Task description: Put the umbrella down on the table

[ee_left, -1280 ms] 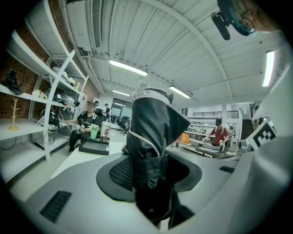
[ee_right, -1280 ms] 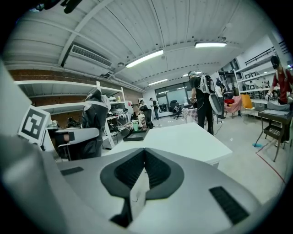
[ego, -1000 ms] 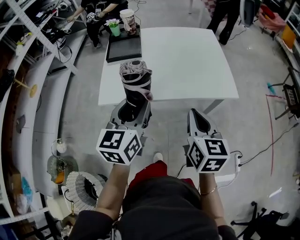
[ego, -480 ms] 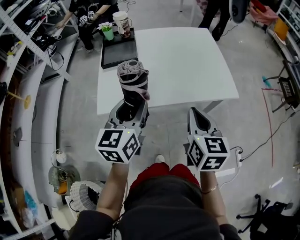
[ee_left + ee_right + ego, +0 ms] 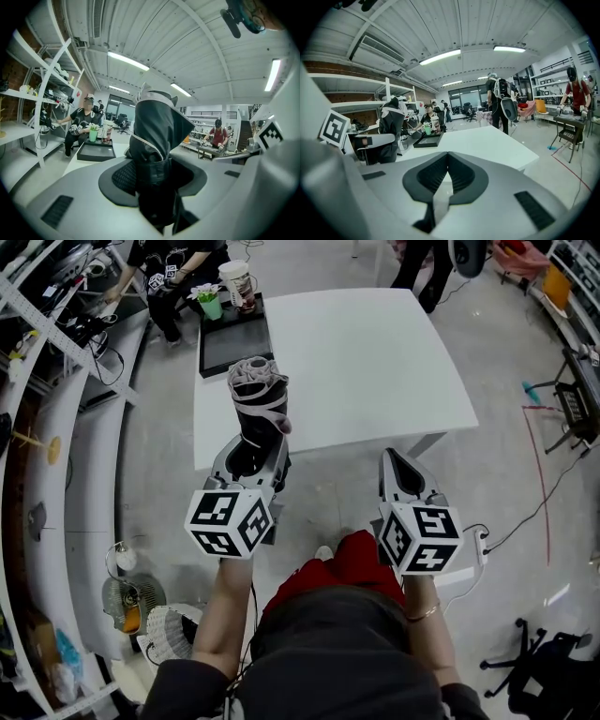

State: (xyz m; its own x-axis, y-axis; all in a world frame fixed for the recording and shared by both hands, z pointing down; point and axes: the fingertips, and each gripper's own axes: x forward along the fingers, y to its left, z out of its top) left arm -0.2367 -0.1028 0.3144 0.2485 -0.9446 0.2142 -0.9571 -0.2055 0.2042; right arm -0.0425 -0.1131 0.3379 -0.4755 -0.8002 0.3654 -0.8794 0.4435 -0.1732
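One folded umbrella [image 5: 255,395], pinched in the left tongs [image 5: 253,448], must reach the tabletop [image 5: 375,362] ahead before release; right tongs [image 5: 392,458] pressed together.

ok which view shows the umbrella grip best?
Left gripper view: the folded black umbrella fills the centre, clamped between the left gripper's jaws. Head view shows it from above, standing up from that gripper by the table's near edge. Right gripper view catches it small, at far left.
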